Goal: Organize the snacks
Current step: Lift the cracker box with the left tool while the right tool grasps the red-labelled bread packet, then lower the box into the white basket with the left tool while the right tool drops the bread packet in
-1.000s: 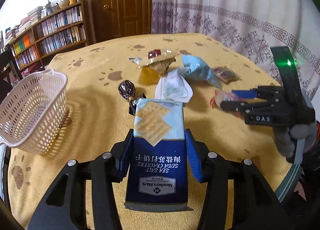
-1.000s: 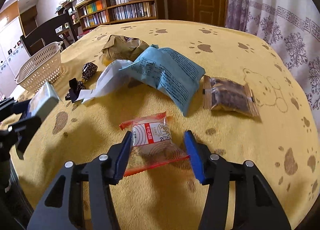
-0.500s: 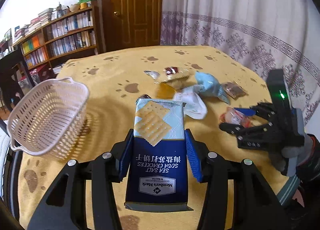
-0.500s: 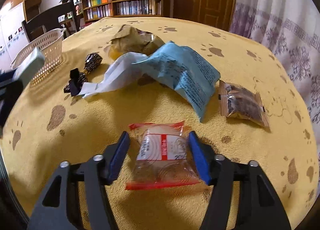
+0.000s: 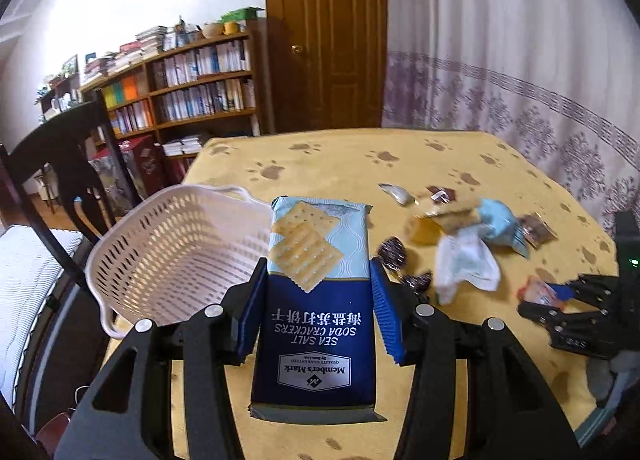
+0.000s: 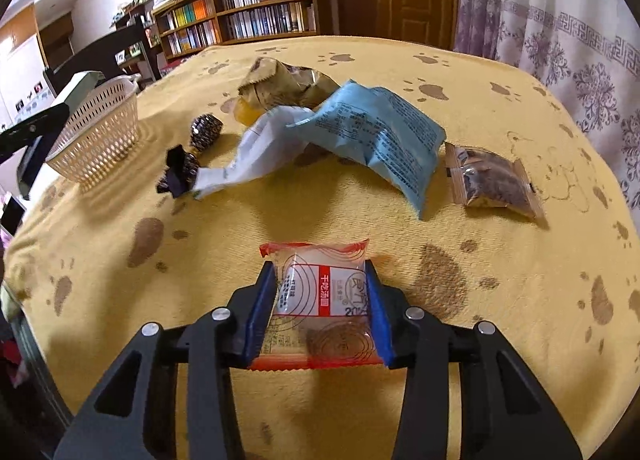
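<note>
Two grippers each hold a snack above a yellow bench (image 6: pixel 500 268). Left gripper (image 5: pixel 318 300): jaws clamped on a cracker pack (image 5: pixel 316 300), beside a white basket (image 5: pixel 172 256) at its 10 o'clock. Right gripper (image 6: pixel 322 308): jaws closed on a red-edged packet (image 6: pixel 324 300). Blue bag (image 6: pixel 380 132) and brown packet (image 6: pixel 492 180) lie at 12 to 1 o'clock.

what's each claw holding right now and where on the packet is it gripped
The left claw clamps the soda cracker pack by its long side edges, near mid-length. The right claw pinches the red-edged clear snack packet across its two side edges.
</note>
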